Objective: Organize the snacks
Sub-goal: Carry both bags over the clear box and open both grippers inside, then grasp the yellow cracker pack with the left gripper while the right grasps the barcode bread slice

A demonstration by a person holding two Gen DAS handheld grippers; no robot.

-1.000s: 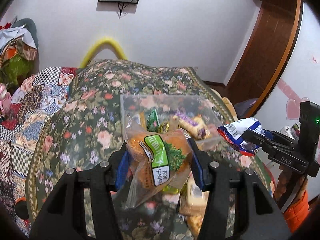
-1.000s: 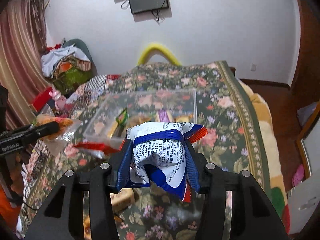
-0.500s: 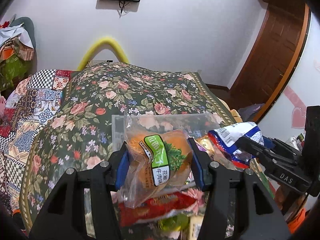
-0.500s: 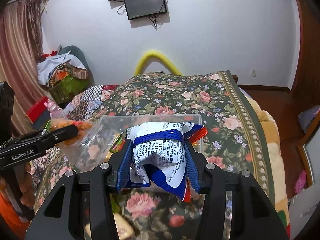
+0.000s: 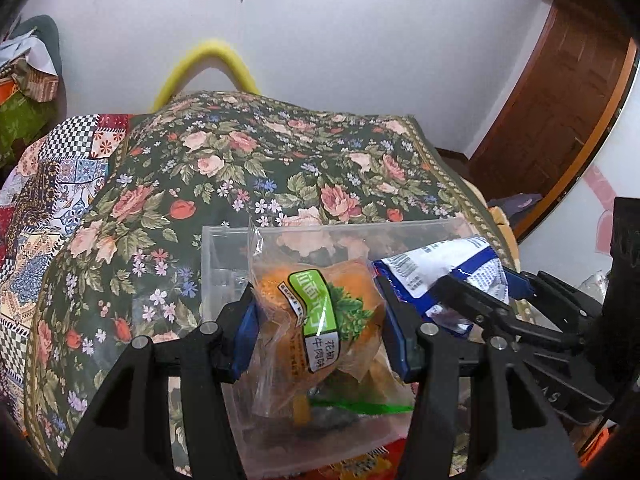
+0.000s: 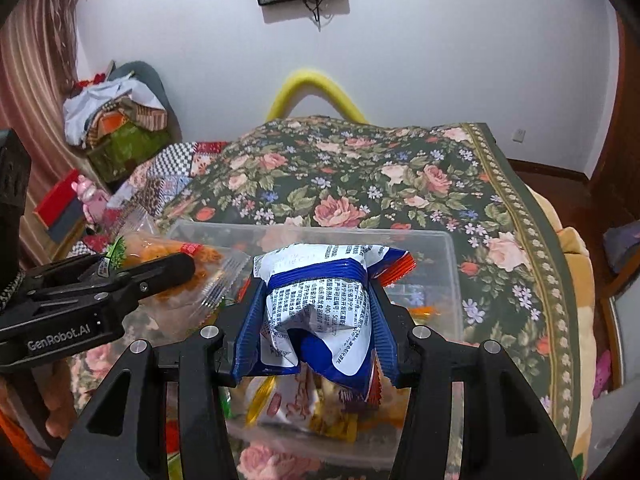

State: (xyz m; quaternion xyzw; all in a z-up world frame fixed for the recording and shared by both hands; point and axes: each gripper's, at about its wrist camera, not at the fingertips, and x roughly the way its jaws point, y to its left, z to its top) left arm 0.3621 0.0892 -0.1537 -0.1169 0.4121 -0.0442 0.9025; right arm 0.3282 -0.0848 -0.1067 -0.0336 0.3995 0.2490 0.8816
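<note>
You have a snack in each tool, and both hang over the clear rectangular plastic bin (image 6: 448, 248) that sits on the dark floral bedspread (image 5: 280, 160).

Your left gripper (image 5: 320, 332) is clamped on the transparent packet of orange snack with the green-and-white label (image 5: 320, 320); the blue pads press into both its sides, and the packet sits above the left half of the bin.

Your right gripper (image 6: 316, 320) is clenched on the crumpled white-and-blue foil packet (image 6: 320, 300), held above the middle of the bin, just right of the other packet. Below it, several wrapped snacks (image 6: 320, 412) already lie on the near part of the bin floor.

The step in hand looks like the drop-off: both packets are carried over the container and not yet let go.

Next, I judge, you should lower each packet inside the walls before loosening the jaws, so neither slides over the rim onto the bedspread. The two tools are close together, so release one, draw it clear, then release the other. The far part of the bin floor looks barer, so aim there.
</note>
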